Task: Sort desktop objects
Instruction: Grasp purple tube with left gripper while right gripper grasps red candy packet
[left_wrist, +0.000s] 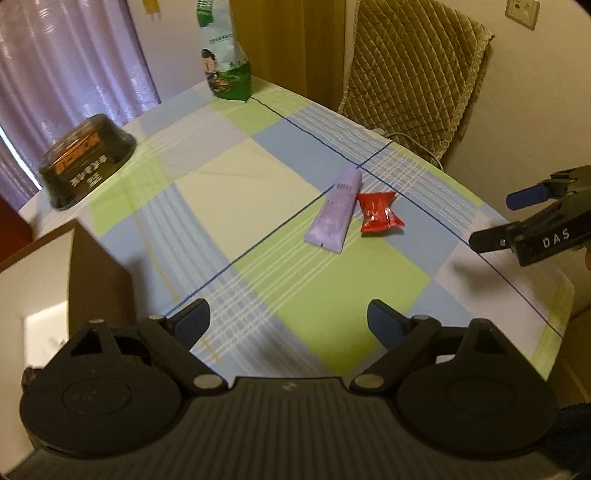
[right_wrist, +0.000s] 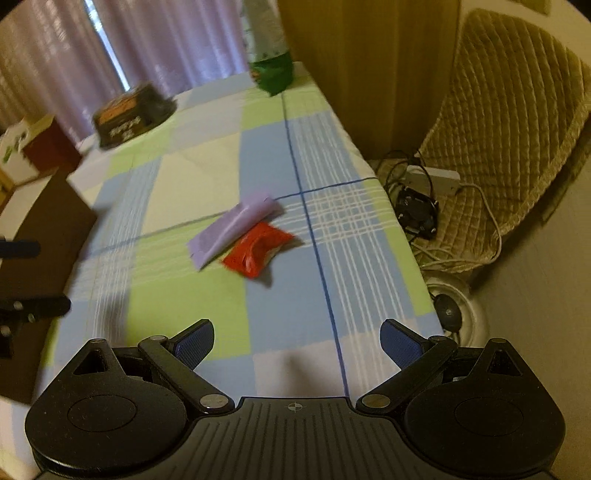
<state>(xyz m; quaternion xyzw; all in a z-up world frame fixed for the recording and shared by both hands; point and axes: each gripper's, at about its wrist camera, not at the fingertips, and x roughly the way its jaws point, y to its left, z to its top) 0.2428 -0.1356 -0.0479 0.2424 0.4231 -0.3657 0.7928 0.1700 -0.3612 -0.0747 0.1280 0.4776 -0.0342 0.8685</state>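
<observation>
Here, the surface, under a checked cloth of green, blue and pale squares crossed by thin dark blue lines, fills both views. A quilted chair stands beyond its far edge, and purple curtains hang at the far left. At the far left part of the surface sits a dark bowl turned upside down, its label reading inverted in the left wrist view. Further back stands a green and white bag, upright near the far edge. Near the middle lies a purple tube, flat, its crimped end toward the cameras. A red packet lies just beside the tube on its right; the two look to be touching along one side, though the blur makes that uncertain. The left tongs hang over the near part of the surface, fingers wide apart and holding nothing, well short of the tube. The right tongs also hover above the near edge, fingers spread wide and empty, with the packet and tube ahead of them. In the left wrist view the right tongs enter from the right edge, above the cloth.
</observation>
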